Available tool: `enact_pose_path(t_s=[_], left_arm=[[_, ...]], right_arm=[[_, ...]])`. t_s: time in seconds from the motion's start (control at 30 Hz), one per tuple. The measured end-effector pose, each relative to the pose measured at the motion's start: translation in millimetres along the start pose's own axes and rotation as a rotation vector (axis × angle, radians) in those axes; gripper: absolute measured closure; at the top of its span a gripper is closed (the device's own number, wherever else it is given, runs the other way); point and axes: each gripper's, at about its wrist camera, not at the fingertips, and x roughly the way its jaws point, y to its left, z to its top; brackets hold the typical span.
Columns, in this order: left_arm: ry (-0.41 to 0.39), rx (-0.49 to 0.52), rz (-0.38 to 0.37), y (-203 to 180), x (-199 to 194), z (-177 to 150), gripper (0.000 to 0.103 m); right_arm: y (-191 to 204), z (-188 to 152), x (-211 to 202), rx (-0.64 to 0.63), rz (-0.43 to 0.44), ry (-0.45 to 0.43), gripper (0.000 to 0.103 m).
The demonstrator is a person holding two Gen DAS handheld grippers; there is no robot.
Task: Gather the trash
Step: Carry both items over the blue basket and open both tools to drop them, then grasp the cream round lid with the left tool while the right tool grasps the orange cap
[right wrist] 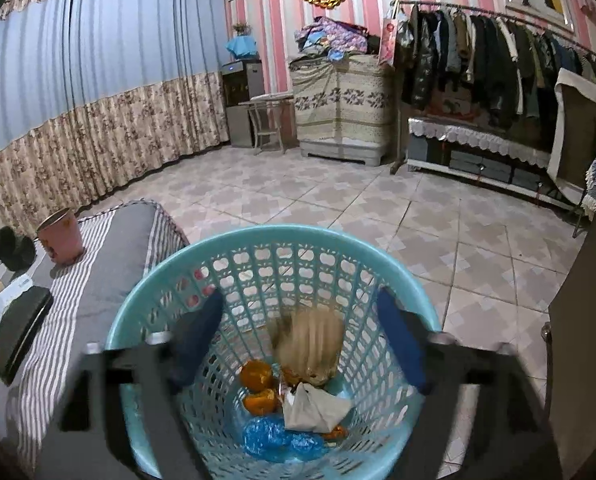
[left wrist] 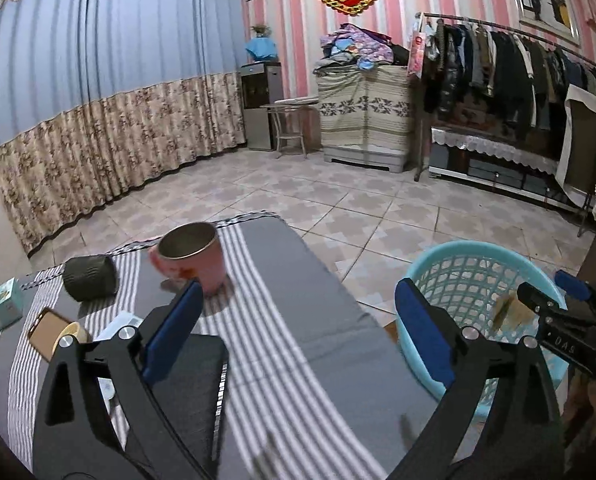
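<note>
A light blue plastic basket point(right wrist: 274, 236) stands on the tiled floor beside the striped table. My right gripper point(right wrist: 298, 312) hangs open over its mouth. Between its blue fingers a blurred tan scrap point(right wrist: 309, 344) is in the air, touching neither pad. Orange peels point(right wrist: 258, 376), crumpled white paper point(right wrist: 313, 404) and blue plastic point(right wrist: 266, 440) lie at the bottom. My left gripper point(left wrist: 299, 292) is open over the grey striped cloth point(left wrist: 282, 344), with nothing between its fingers. In the left wrist view the basket point(left wrist: 477, 280) is at the right, with the right gripper point(left wrist: 553, 292) above it.
On the table stand a pink cup point(left wrist: 194, 256), a black roll point(left wrist: 90, 284), a teal box point(left wrist: 2, 304), a tape roll point(left wrist: 72, 334), a phone point(left wrist: 44, 332) and a black case point(left wrist: 194, 380). A clothes rack point(left wrist: 497, 64) and a covered cabinet point(left wrist: 361, 112) line the far wall.
</note>
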Motion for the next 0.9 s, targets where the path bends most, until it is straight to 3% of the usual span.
enact_pose_path(t_s=[0.13,0.47,0.7,0.9], left_arm=[[-0.010,-0.001,0.030,14.1,-10.2,0.5,0.006],[-0.018,-0.043,0.103,79.4,-43.8,-17.7,0.006],[0.008,-0.068,0.197,151.0,-66.4,-43.1,0.006],[0.072,-0.119,0.285,233.2,-71.4,-72.2,0.006]], right_arm=[[4.4,-2.9,2.1,-0.008,-0.020,0.011,0.012],[19.7,-8.2,-21.1,-0.044,-0.047,0.008,0.005],[72.8,-15.3,-37.7,0.000,0.068,0.037,0.004],[141.2,-20.6,-41.5,-0.074,0.157,0.055,0.005]])
